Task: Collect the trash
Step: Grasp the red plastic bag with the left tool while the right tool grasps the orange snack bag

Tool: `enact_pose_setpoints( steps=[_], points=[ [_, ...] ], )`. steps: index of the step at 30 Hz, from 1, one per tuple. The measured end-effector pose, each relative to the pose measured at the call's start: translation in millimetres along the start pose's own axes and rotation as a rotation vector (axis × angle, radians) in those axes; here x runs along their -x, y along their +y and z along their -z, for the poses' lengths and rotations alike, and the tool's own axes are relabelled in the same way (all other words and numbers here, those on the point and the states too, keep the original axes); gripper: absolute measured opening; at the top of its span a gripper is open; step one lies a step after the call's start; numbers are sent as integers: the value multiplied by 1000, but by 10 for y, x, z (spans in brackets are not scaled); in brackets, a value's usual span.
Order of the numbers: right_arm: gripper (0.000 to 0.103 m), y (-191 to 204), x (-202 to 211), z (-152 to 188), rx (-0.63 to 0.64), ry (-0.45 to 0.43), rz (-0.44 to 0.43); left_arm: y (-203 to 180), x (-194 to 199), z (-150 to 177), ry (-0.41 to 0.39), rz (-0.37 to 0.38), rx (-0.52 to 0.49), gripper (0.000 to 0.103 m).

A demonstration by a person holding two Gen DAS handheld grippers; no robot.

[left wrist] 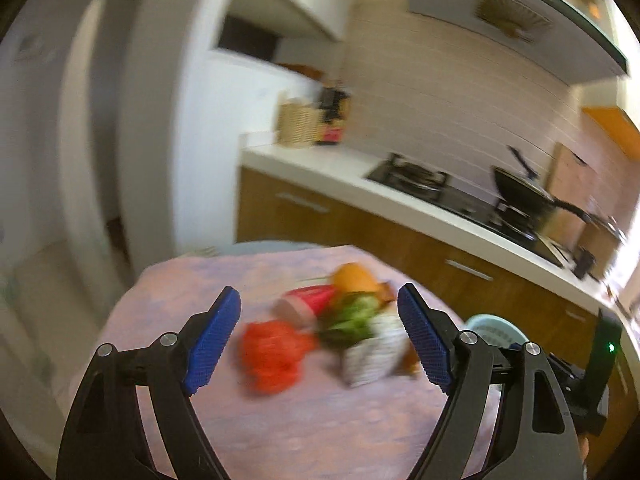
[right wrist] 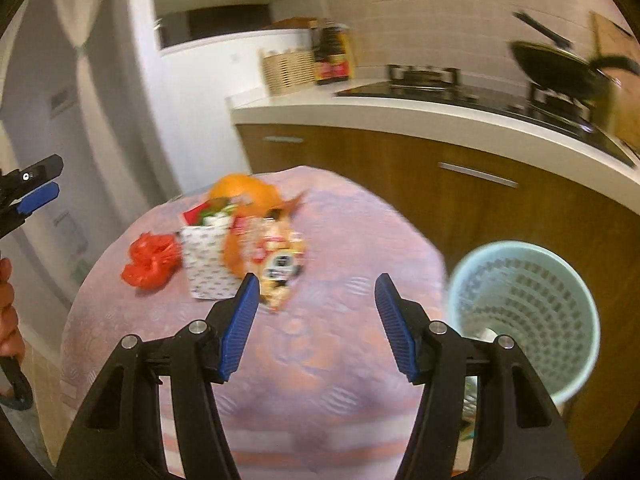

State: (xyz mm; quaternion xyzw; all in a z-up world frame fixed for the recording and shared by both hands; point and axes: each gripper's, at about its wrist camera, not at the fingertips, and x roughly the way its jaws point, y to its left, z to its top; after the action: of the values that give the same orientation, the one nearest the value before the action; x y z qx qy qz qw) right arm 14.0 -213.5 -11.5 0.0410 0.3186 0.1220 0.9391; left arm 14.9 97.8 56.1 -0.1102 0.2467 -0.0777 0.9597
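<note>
A heap of trash lies on a round table with a pink cloth: a crumpled red bag, a white patterned carton, orange wrapping, a red cup, green scraps and snack packets. My left gripper hangs open over the table, short of the heap, nothing between its blue pads. My right gripper is open too, above the cloth just before the packets. A pale blue mesh bin stands at the table's right side.
Behind the table runs a kitchen counter with wooden cabinet fronts, a hob, a black pan, a wicker basket and a dark bottle. The left gripper's tip and a hand show at the right view's left edge.
</note>
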Motion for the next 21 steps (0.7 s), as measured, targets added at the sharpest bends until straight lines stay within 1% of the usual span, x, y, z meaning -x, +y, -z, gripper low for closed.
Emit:
enact_pose_setpoints(
  steps=[2,3,4,6,9,13,15,17,18,19,20,21],
  points=[
    [56,107,-123,25,3,-6,-26,327,-117,49,42,7,62,79],
    [56,153,-207,43,-4,-7,-38,430,-179,65,61,15,83,79],
    [56,161,-268,58,-10,-6,-39,539,-288,115,92,38,112,79],
    [56,179,-373,86,-24,-3,-45,658,-518,204,153,68,143,79],
    [57,154,-507,130,-44,21,-31,657,-784,331,224,76,129,79],
    [56,83,-494,121,-65,11,-33,539,-1180,449,298,102,103,79],
    [57,71,-520,116,-72,22,-42,493,-1358,508,327,86,99,79],
    [56,91,-526,104,-63,25,-37,475,-1457,559,341,80,99,78],
    [57,116,-530,98,-51,26,-32,466,-1498,583,349,74,99,74],
    [57,144,-538,91,-41,26,-27,464,-1526,603,351,70,98,68],
    [57,173,-546,86,-31,27,-23,461,-1553,626,356,65,97,63],
    [57,204,-561,80,-23,28,-22,459,-1587,642,363,60,97,55]
  ],
)
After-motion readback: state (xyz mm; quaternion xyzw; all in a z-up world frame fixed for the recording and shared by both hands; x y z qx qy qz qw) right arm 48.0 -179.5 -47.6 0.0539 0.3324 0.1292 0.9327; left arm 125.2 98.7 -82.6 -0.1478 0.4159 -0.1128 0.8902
